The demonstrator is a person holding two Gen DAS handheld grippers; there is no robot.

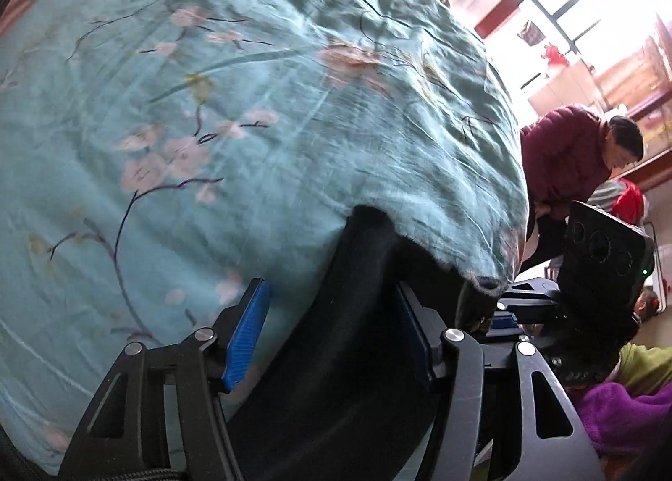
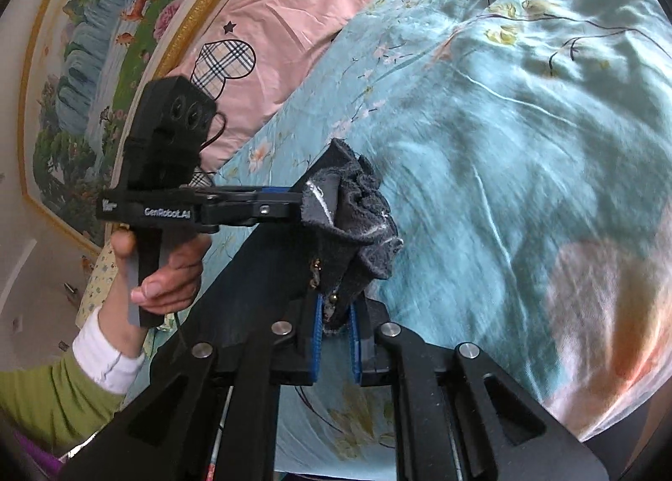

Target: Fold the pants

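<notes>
Bunching dark pants (image 2: 357, 208) hide both gripper (image 2: 336, 338) tips' contact.

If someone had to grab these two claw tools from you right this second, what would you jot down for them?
Right claw: shut on the pants, pinching a bunched dark edge.
Left claw: seen from the right camera, shut on the same bunched end, just beside the right one. In its own view, dark fabric fills the space between its fingers.
The pants are lifted over the teal floral bedsheet, the rest trailing down towards the holder.
Done: both grips taken.
Left: no finished fold shows; lay the pants flat and fold.
</notes>
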